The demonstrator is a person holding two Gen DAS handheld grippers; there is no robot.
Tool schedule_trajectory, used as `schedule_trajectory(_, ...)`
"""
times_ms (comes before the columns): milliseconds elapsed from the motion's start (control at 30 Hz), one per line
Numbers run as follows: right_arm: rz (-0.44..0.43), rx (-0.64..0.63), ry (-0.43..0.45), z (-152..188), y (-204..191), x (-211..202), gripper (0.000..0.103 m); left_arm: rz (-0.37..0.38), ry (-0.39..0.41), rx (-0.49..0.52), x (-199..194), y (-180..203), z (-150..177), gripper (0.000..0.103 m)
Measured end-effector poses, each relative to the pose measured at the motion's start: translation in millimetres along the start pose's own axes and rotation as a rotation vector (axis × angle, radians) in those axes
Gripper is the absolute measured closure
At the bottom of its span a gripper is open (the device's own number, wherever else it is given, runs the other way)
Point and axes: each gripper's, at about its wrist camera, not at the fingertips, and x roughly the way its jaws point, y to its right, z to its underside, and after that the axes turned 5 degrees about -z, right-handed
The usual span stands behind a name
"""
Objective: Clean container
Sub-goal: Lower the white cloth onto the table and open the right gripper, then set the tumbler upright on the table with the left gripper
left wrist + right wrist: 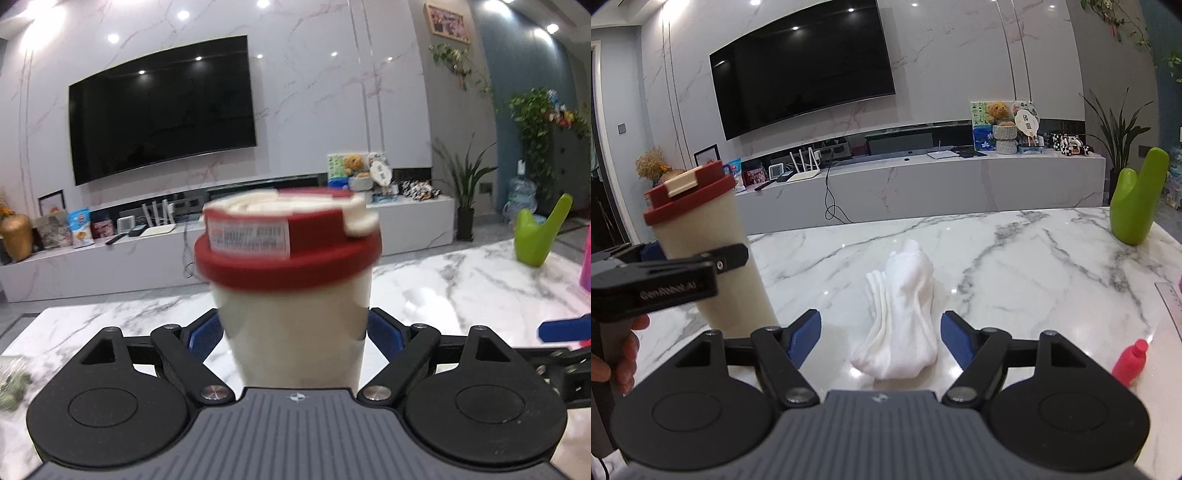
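A cream cup with a red lid (291,280) fills the middle of the left wrist view. My left gripper (293,332) is shut on the cup's body, blue pads on both sides. The cup (713,258) also shows at the left of the right wrist view, tilted and held above the marble table (1015,266). A folded white cloth (901,314) lies on the table. My right gripper (881,339) is open, its blue fingers on either side of the cloth's near end, apart from it.
A green watering can (1137,199) stands at the table's far right, also in the left wrist view (535,236). A small pink bottle (1130,362) lies at the right. A TV console and a wall TV (801,62) are behind the table.
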Motion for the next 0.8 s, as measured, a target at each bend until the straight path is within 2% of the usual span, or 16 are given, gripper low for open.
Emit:
schedule_trajectory(67,0.022,-0.023,0.008,3,-4,-3,0.021,-0.014,-0.020,-0.012,-7,1,3,0.018)
schedule_trajectory(233,0.056,-0.058,0.005,10,-11,-7,0.019,-0.050,-0.052,-0.016,-25,6,10,0.018)
schedule_trajectory(333,0.049,-0.047,0.011,15,-14,-12,0.015,-0.072,-0.065,-0.028,-37,7,15,0.018)
schedule_trajectory(533,0.058,-0.020,-0.011,26,-23,-17,0.012,-0.122,-0.068,-0.046,-60,10,22,0.018)
schedule_trajectory(667,0.082,-0.019,-0.008,34,-30,-23,0.009,-0.121,-0.116,-0.063,-66,9,28,0.018)
schedule_trajectory(800,0.096,-0.013,0.008,39,-34,-31,0.008,-0.112,-0.113,-0.081,-71,6,28,0.018)
